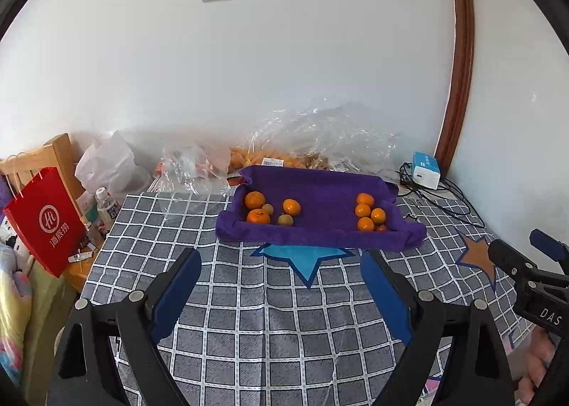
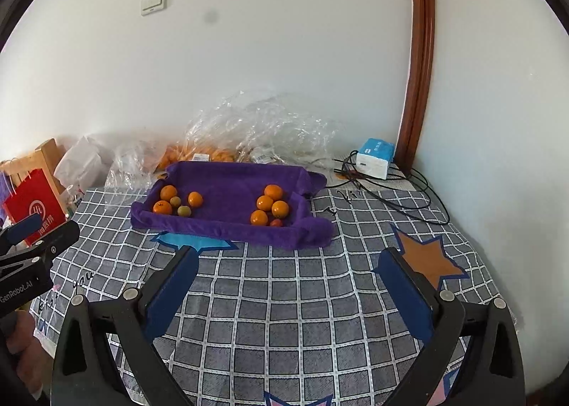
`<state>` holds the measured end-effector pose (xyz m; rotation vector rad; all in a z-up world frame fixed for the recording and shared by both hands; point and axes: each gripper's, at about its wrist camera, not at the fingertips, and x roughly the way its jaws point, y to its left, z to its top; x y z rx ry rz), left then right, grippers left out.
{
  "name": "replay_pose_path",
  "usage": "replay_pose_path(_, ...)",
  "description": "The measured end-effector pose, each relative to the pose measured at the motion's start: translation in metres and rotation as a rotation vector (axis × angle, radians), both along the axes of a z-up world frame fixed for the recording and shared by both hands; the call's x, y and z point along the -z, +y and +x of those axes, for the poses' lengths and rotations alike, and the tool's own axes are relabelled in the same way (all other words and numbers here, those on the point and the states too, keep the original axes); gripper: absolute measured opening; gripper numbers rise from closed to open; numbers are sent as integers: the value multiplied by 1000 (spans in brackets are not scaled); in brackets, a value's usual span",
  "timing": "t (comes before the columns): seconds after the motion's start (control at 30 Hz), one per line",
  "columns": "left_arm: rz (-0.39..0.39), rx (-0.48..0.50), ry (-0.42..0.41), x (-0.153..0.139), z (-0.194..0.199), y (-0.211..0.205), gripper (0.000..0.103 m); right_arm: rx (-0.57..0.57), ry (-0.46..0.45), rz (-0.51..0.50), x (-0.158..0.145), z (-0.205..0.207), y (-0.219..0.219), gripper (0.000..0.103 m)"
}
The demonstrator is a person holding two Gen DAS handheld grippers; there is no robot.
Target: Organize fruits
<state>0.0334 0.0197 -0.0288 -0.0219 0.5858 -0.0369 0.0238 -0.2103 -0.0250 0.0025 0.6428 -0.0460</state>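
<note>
A purple cloth-lined tray (image 1: 320,192) (image 2: 231,182) sits at the back of the checked table. At its left end lie three oranges (image 1: 255,199) (image 2: 168,192) and two small greenish fruits (image 1: 285,219) (image 2: 184,210). At its right end lie several oranges (image 1: 362,210) (image 2: 265,203) and a small red fruit (image 1: 381,227) (image 2: 276,223). My left gripper (image 1: 281,263) is open and empty, well short of the tray. My right gripper (image 2: 288,263) is open and empty, also short of the tray.
Crumpled clear plastic bags (image 1: 320,135) (image 2: 263,125) with more fruit lie behind the tray. A blue-white tissue box (image 1: 426,169) (image 2: 375,157) and black cables (image 2: 391,189) sit at the back right. A red paper bag (image 1: 44,221) (image 2: 33,208) and bottles (image 1: 106,207) stand left.
</note>
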Motion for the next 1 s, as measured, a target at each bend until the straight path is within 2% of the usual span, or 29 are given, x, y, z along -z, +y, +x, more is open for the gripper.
replay_pose_path(0.27,-23,-3,10,4,-10,-3,91,17,-9,0,0,-17,-4,101)
replay_pose_path(1.0,-31,-33,-4,1,-16,6,91,25,13,-18,7,-16,-2,101)
